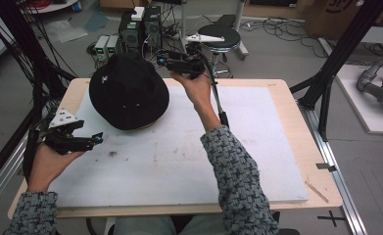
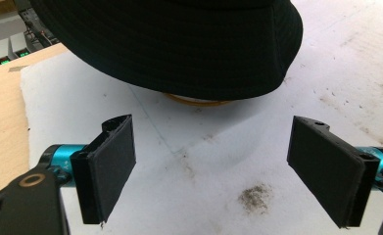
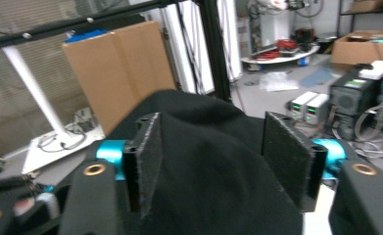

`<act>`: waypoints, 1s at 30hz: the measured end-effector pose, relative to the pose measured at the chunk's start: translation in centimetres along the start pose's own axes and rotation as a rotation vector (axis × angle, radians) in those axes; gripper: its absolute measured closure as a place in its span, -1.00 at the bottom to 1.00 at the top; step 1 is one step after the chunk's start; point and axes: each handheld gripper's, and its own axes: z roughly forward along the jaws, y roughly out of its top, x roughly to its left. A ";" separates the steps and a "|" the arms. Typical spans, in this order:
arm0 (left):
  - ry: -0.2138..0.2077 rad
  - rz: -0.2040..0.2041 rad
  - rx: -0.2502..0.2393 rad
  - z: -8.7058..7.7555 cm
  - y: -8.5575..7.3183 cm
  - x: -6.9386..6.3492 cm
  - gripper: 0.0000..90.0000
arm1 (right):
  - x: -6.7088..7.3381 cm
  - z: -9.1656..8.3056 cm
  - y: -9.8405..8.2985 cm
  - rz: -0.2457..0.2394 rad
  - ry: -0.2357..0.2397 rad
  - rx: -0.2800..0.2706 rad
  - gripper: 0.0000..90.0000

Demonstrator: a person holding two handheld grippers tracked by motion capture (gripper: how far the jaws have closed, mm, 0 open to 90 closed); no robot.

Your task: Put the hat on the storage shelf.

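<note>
Black hat (image 1: 129,91) sits on white mat (image 1: 179,147), far-left area. Right gripper (image 1: 172,59), jaws apart, nothing held, at hat's far-right edge. Left gripper (image 1: 88,139) released, near side of hat. Re-grip w/ brim centred betw. pads.

Lighting is dim and even across all views, diffuse overhead source, no hard glare. High view is sharp enough mid-frame but soft and slightly noisy, with straight frame posts leaning outward at the edges from the wide lens. The black hat (image 1: 129,91) reads as a near-featureless dark blob, detail crushed; it casts a soft shadow on the white mat (image 1: 179,152). Left gripper view is the crispest: mat stains in focus, faint soft shadow under the hat brim. Right gripper view is motion-blurred throughout, background boxes and cables smeared, hat fabric without texture, window area mildly blown out.
</note>
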 end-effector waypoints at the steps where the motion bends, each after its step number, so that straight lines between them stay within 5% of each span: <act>1: -0.001 0.000 -0.001 0.1 0.0 -0.1 -0.59 | -0.2 -0.4 0.0 0.000 -0.007 0.016 -0.28; 12: -0.012 0.015 0.015 0.6 0.3 -0.3 -0.59 | -1.7 -6.5 -1.8 -0.025 -0.101 0.034 -0.68; 30: -0.022 0.016 0.012 1.0 0.8 -0.1 -0.59 | -1.9 -14.1 -5.8 -0.060 -0.168 0.054 -0.73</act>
